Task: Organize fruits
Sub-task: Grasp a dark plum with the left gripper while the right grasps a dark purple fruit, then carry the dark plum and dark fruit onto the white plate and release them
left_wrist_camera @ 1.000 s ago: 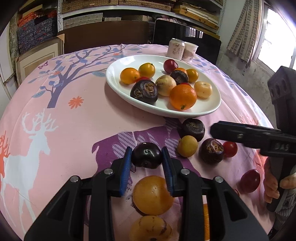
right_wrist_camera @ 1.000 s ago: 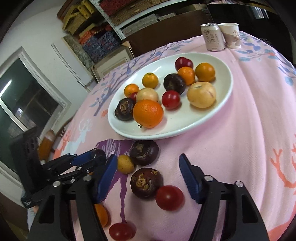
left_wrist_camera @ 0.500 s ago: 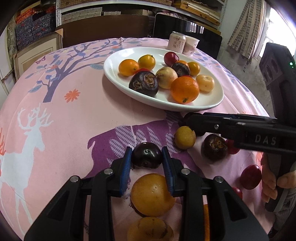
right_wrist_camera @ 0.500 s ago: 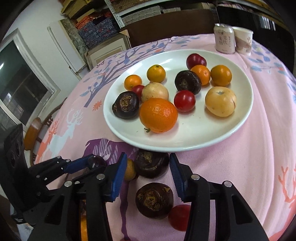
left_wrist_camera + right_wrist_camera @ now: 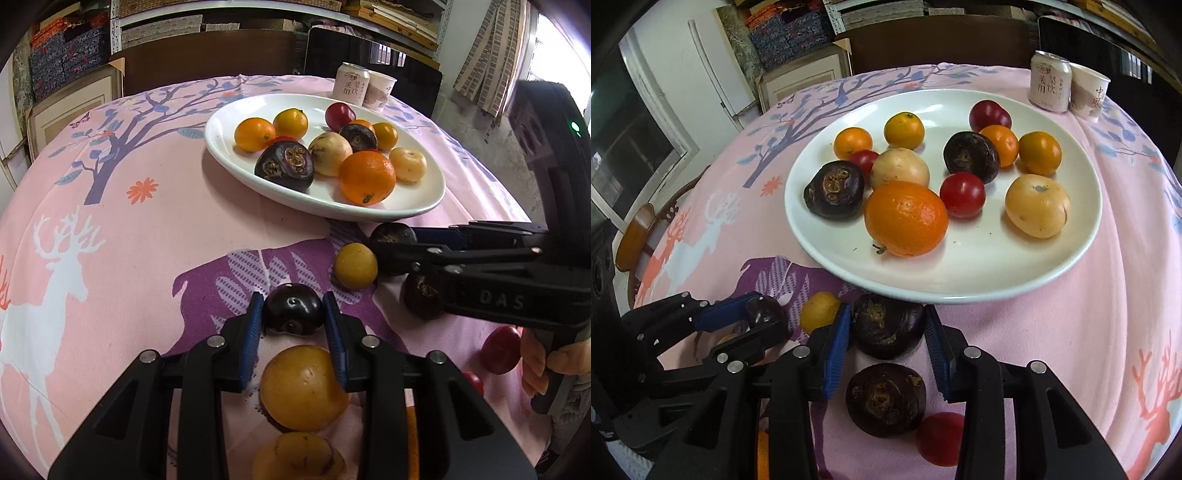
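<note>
A white plate [image 5: 229, 147] [image 5: 979, 280] holds several fruits, among them a big orange [image 5: 906, 218] and dark purple ones. My left gripper [image 5: 293, 317] is shut on a dark plum [image 5: 293, 310] resting on the pink cloth. My right gripper [image 5: 888, 325] has its blue pads against both sides of a dark purple fruit [image 5: 886, 325] just below the plate's rim. The right gripper also shows in the left wrist view [image 5: 391, 245]. Loose on the cloth are a small yellow fruit [image 5: 355, 265], another dark fruit [image 5: 885, 398] and red tomatoes [image 5: 940, 437].
A can [image 5: 1050, 81] and a paper cup [image 5: 1087, 96] stand behind the plate. Two yellow-orange fruits [image 5: 301, 387] lie under my left gripper. A red fruit [image 5: 500, 349] lies by the hand holding the right gripper. Shelves and boxes stand behind the table.
My right gripper moved forward toward the plate and closed from wide open onto the dark purple fruit. My left gripper stays shut on the plum.
</note>
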Tool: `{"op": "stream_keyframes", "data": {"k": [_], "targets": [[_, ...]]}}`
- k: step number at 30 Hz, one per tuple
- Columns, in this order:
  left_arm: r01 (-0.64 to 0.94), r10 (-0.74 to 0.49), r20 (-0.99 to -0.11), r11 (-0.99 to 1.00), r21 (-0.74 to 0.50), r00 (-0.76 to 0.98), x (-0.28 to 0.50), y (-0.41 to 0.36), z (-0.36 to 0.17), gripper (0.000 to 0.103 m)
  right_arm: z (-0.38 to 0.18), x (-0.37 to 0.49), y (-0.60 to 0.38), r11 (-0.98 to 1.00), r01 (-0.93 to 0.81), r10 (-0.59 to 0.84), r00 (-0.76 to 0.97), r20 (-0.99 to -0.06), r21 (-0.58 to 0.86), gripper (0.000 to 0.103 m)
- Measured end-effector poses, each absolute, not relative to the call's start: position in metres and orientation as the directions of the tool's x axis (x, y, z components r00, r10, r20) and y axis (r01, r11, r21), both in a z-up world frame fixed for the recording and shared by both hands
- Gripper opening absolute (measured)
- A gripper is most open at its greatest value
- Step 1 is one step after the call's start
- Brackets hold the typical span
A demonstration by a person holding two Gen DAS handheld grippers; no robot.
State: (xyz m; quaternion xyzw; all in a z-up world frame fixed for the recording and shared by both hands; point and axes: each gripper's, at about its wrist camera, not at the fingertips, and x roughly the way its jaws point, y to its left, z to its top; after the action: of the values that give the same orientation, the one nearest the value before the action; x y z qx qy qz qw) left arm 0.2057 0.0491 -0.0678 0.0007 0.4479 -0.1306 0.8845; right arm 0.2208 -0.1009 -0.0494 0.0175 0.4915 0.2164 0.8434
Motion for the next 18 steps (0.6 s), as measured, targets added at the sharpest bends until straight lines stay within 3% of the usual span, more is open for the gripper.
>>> {"op": "stream_keyframes", "data": {"k": [11,18], "targets": [[0.243,-0.223,-0.777,0.966,-0.092,0.589,0.202,0.046,-0.068,0.032,-0.046,0.181,-0.149,0.838,-0.342,0.544,0.465,-0.699,0.425,0.041],[0.233,-0.241,-0.738,0.965,-0.116,0.631,0.191,0.052,-0.055,0.032,-0.04,0.178,-0.151,0.817,-0.352,0.576,0.479,-0.663,0.456,0.04]]}}
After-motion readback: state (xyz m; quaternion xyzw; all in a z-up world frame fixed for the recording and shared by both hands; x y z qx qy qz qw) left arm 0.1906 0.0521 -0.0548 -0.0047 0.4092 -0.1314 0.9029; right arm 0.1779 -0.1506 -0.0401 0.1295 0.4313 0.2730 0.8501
